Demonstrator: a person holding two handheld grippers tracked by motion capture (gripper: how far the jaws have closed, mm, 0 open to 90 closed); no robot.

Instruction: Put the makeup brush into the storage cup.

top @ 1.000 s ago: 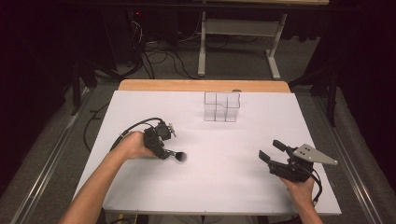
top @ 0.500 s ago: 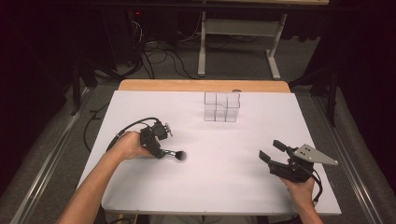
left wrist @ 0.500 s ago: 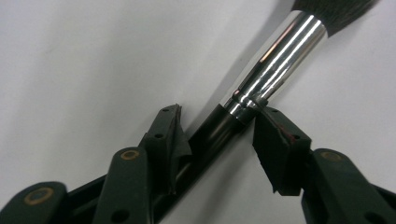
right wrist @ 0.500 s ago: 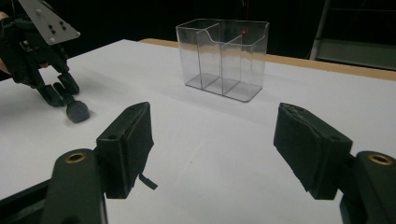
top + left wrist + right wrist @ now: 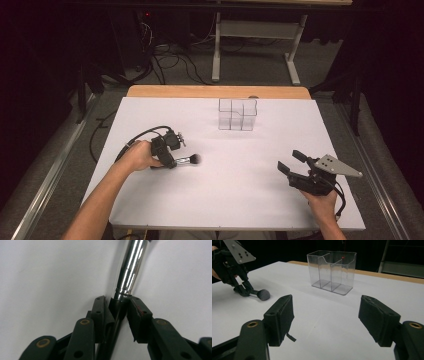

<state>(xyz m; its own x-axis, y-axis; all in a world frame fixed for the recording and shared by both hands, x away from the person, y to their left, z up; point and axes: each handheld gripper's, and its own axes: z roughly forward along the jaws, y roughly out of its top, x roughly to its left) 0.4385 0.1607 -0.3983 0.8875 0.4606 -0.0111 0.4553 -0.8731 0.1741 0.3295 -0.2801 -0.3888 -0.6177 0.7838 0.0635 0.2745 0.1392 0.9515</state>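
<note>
The left gripper (image 5: 172, 161) lies low over the table, its jaws pointing toward the middle of the sheet, and they have just been closing on the black handle of a makeup brush (image 5: 187, 160). In the left gripper view the two pads press against the handle from both sides, right where the black part meets the shiny metal ferrule (image 5: 130, 267). The left hand (image 5: 140, 156) wraps the gripper's body from behind, the forearm running in from the lower left edge of the high view, and a black cable loops away from it across the sheet.

The right gripper (image 5: 292, 162) rests near the right front part of the table, held by the right hand (image 5: 322, 202), with the grey three-cornered plate on top. Its jaws stand wide apart with nothing between them, pointing toward the middle of the table.

The table (image 5: 260, 200) is covered in plain white, with a strip of pale wood showing along the far edge. Beyond it the room is dark: grey floor, tangled cables and the legs of a light metal stand. A clear plastic organiser (image 5: 237, 114) with several compartments stands upright near the far edge, well apart from both grippers.

The brush lies flat on the white surface at the left of centre. It has a thin black handle, a bright chrome ferrule and a small rounded dark grey head (image 5: 263, 294), which points away from the left gripper.
</note>
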